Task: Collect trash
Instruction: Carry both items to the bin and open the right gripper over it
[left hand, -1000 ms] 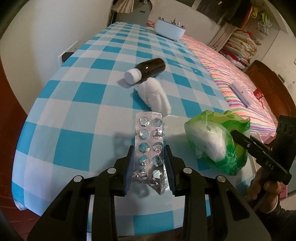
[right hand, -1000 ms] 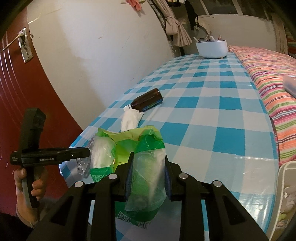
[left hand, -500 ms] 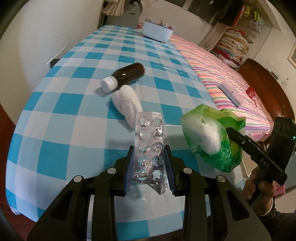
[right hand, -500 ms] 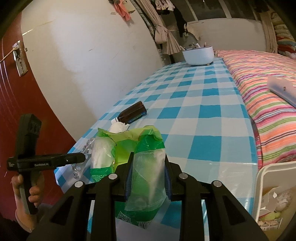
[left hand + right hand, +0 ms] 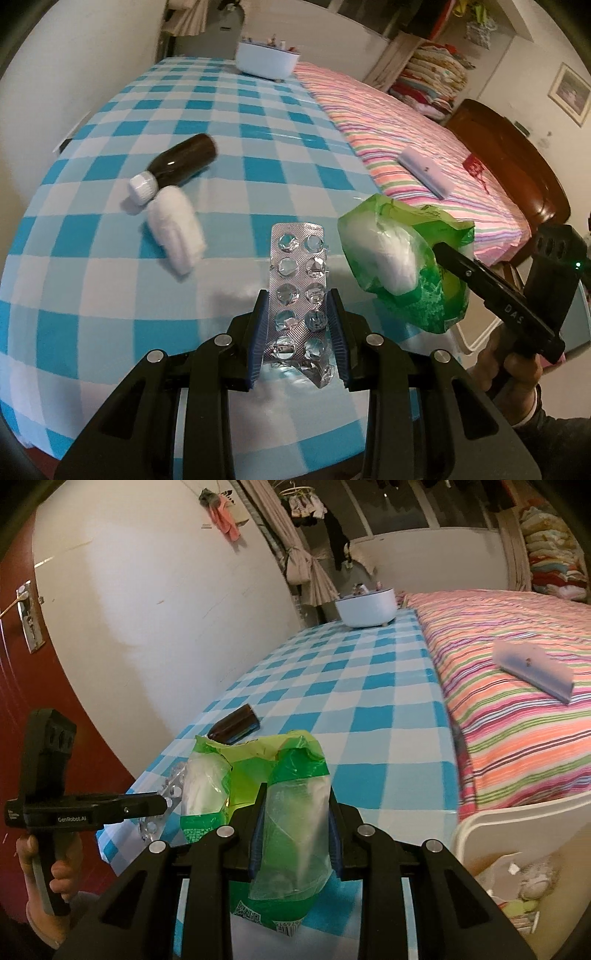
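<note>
Left claw (image 5: 297, 325) grips the empty pill strip (image 5: 298, 288) lengthwise; right claw (image 5: 295, 830) pinches the green wrapper (image 5: 273, 775); both hang over the bench's (image 5: 92, 280) near edge, bin (image 5: 517, 864) lying right

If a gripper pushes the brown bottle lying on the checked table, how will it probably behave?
The brown bottle lies on its round side, so it would likely roll. It looks rigid, probably smooth and slippery. The white wad beside its cap may block rolling that way.

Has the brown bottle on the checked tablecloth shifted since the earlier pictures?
No. The brown bottle lies on the same checks of the tablecloth, cap beside the white wad; only the camera moved.
</note>
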`<state>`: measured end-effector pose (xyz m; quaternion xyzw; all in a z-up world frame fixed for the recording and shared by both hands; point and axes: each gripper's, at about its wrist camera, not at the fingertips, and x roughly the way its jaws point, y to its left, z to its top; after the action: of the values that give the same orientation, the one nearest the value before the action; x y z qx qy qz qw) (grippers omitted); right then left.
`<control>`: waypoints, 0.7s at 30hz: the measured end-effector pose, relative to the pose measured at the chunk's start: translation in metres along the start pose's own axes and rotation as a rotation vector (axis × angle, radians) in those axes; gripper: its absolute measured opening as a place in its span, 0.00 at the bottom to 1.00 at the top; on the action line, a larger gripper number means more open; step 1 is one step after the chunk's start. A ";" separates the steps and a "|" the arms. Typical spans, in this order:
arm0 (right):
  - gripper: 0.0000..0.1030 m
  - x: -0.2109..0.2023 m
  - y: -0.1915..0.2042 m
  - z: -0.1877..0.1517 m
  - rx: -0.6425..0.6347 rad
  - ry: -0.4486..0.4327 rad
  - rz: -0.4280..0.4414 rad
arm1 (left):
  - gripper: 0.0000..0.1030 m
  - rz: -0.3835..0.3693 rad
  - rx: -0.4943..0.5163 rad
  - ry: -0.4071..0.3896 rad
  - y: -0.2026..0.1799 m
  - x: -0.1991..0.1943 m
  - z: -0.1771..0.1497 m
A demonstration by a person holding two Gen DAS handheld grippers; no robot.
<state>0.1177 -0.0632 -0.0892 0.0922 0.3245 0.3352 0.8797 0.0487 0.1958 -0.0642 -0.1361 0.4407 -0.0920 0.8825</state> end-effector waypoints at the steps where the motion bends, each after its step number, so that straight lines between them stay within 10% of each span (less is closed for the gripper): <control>1: 0.26 -0.003 -0.002 0.000 0.004 -0.005 -0.006 | 0.30 -0.007 0.006 0.000 -0.003 0.001 0.001; 21: 0.26 -0.056 -0.052 -0.001 0.079 -0.092 -0.116 | 0.30 -0.104 0.114 0.037 -0.071 0.032 0.014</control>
<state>0.1125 -0.1394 -0.0811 0.1231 0.3015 0.2662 0.9072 0.0762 0.1217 -0.0576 -0.1066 0.4431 -0.1651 0.8746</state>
